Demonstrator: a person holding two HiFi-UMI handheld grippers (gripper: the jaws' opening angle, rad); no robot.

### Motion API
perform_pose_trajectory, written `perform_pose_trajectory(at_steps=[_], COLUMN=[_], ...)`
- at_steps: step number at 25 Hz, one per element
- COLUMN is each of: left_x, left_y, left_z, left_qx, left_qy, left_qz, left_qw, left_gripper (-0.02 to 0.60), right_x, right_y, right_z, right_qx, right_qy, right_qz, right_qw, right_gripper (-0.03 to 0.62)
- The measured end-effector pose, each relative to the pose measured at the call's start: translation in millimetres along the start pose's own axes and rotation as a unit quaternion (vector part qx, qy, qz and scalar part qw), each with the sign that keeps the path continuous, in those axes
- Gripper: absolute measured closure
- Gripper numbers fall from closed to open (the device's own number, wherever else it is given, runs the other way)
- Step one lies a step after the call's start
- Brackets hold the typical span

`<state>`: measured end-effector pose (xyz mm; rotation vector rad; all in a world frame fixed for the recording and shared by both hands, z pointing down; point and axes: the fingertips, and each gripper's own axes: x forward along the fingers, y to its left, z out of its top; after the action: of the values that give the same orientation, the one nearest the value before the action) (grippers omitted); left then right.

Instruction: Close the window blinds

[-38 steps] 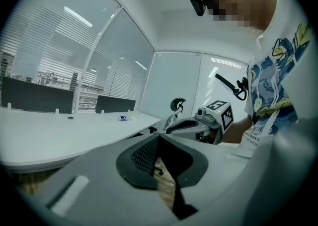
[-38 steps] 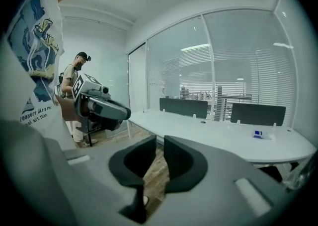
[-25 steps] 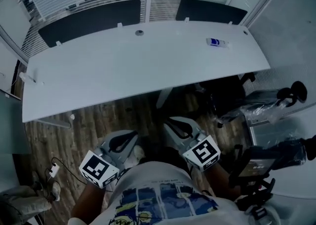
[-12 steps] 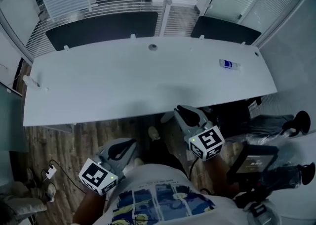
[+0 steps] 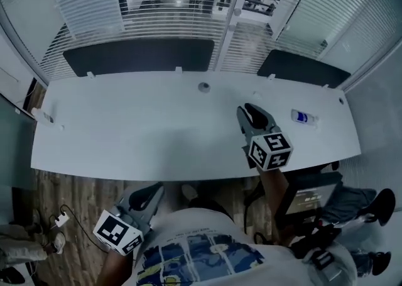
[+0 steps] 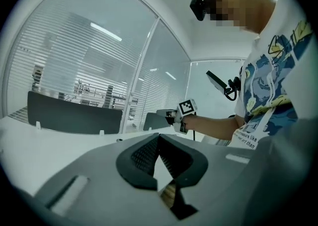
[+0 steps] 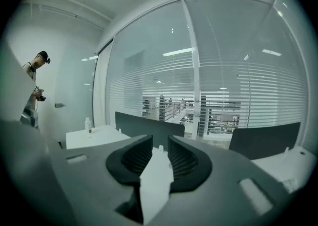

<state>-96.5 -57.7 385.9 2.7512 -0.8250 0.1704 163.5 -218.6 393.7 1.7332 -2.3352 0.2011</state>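
Reach is the change in the head view: your right tool [image 5: 250, 115], low by your body a moment ago, now stretches out over the white worktop [image 5: 138, 127] toward the window blinds [image 5: 169, 14], while your left tool [image 5: 152, 192] hangs back over the floor at the near edge. The blinds stand beyond the worktop and its dark divider panels [image 5: 138, 57], well apart from both tools. Their slats are tilted open, so the office beyond shows through, and I judge that closing them has not begun and you are only approaching. One small bottle [image 5: 306, 117] lies on the worktop just right of the right tool; you cannot tell what, if anything, is in it. In the left gripper view, that tool's jaws meet at their tips with nothing between them, and your other arm shows held out ahead. In the right gripper view, the jaws stand apart, having just been opening; only bare worktop shows through the gap, with the slatted glass straight ahead, so you are probably readying to take a cord or wand, though none is visible.
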Motion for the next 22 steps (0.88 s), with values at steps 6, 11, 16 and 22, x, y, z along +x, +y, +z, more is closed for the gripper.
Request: perform_pose_trajectory(at_steps=[6, 11, 16, 22], left_x=[24.9, 30.1, 30.2, 27.5], left_y=[30.6, 46.3, 56.7, 65.3], left_z=[12.5, 13.3, 11.9, 9.0], left_qx=[-0.012, -0.02, -0.03, -0.042], left_qy=[-0.004, -0.005, -0.001, 0.003], left_qz=[0.039, 0.084, 0.127, 0.162], left_qw=[0.9992, 0.9963, 0.9915, 0.9859], left_gripper=[0.58, 0.58, 0.58, 0.58], right_x=[82.2, 144.1, 198.0, 250.4], right_y=[-60.1, -97.0, -135.2, -177.4], right_z=[26.8, 51.3, 83.0, 106.8], right_qx=[0.004, 0.012, 0.038, 0.084], right_qy=[-0.006, -0.022, -0.043, -0.05], right_qz=[-0.025, -0.037, -0.055, -0.088], right_qw=[1.0, 0.999, 0.997, 0.991], right_gripper=[0.496, 0.48, 0.474, 0.473])
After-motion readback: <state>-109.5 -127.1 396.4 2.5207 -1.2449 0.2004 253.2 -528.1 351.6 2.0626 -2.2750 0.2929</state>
